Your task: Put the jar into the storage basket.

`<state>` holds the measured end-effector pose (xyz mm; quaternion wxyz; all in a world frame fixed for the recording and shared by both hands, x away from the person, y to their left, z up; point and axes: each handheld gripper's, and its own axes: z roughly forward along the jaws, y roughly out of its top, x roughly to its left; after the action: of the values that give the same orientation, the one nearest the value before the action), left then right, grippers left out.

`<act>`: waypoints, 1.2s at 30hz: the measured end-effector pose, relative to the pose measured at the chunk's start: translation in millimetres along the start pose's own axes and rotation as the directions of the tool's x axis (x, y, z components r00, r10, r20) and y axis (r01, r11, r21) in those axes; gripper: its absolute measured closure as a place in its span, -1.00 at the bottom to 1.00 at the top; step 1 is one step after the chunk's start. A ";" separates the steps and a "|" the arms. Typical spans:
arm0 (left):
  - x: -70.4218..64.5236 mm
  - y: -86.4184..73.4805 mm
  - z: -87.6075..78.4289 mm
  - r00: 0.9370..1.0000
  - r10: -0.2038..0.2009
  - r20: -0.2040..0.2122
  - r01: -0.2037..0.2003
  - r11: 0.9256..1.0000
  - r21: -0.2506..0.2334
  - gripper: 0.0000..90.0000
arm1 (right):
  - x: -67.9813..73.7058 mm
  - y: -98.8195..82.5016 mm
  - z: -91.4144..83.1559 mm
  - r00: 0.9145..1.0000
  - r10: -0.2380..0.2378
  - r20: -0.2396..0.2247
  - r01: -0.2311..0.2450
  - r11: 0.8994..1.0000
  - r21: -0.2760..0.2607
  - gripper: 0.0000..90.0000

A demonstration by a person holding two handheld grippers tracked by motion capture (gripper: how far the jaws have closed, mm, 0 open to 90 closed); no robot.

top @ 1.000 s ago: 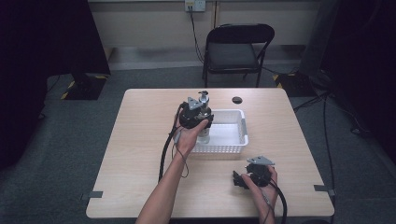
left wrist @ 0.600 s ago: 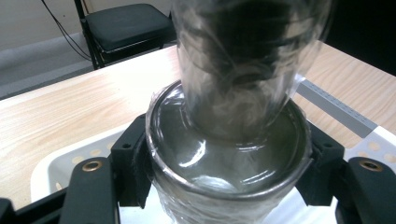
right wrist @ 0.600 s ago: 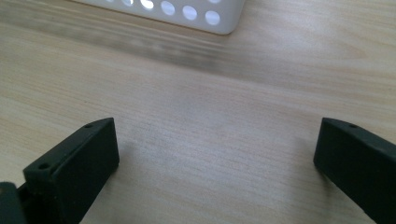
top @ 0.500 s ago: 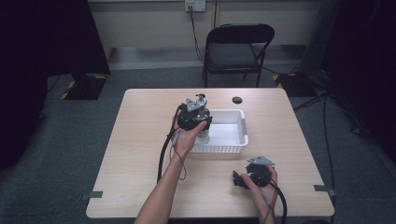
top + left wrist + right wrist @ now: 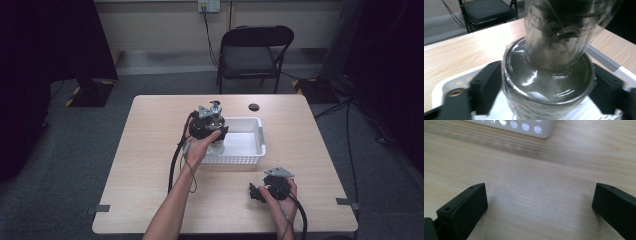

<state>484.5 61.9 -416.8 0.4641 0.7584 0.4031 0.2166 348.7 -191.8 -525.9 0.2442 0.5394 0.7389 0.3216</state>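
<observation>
Fingers (image 5: 484, 87) of our left gripper (image 5: 216, 136) have just been opening around the jar (image 5: 549, 75) inside the white basket (image 5: 252, 150); our right gripper (image 5: 256, 192) gapes wide on the table (image 5: 150, 165).

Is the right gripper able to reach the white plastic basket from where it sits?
Probably yes: the right gripper is open over bare wooden table, nothing between it and the white plastic basket.

Clear glass jar (image 5: 549, 82), upright, stands in left end of white perforated basket (image 5: 252, 150), w/ reflective walls.
</observation>
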 end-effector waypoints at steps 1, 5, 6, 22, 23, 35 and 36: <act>-0.2 -0.2 0.1 1.000 -0.008 -0.007 0.008 1.000 -0.005 -0.73 | 0.0 0.0 0.0 1.000 0.000 0.000 0.000 1.000 0.000 -1.00; 0.0 0.3 -1.8 1.000 -0.015 -0.002 0.015 1.000 -0.023 -0.92 | 0.0 0.0 0.0 1.000 0.000 0.000 0.000 1.000 0.000 -1.00; 0.0 0.4 -2.4 1.000 -0.020 -0.004 0.020 1.000 -0.023 -0.93 | 0.0 0.0 0.0 1.000 0.000 0.001 0.000 1.000 0.000 -1.00; -3.1 -3.4 -23.0 0.998 -0.058 -0.001 0.058 0.997 -0.047 -0.95 | 0.0 0.0 0.0 1.000 0.000 0.000 0.000 1.000 0.000 -1.00; -2.5 -3.5 -24.6 0.998 -0.062 -0.003 0.062 0.997 -0.047 -0.95 | 0.0 0.0 0.0 1.000 0.000 0.000 0.000 1.000 0.000 -1.00; 0.7 -13.6 -48.0 0.995 -0.100 0.025 0.102 0.992 -0.078 -0.96 | 0.1 0.0 0.0 1.000 0.000 0.000 0.000 1.000 0.000 -1.00; 0.6 -14.6 -50.1 0.995 -0.100 0.020 0.101 0.991 -0.082 -0.96 | 0.1 0.0 0.0 1.000 0.000 0.000 0.000 1.000 0.000 -1.00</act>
<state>443.5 92.4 -405.8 0.5088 0.7189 0.4277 0.2034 348.7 -191.7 -526.0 0.2444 0.5395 0.7388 0.3215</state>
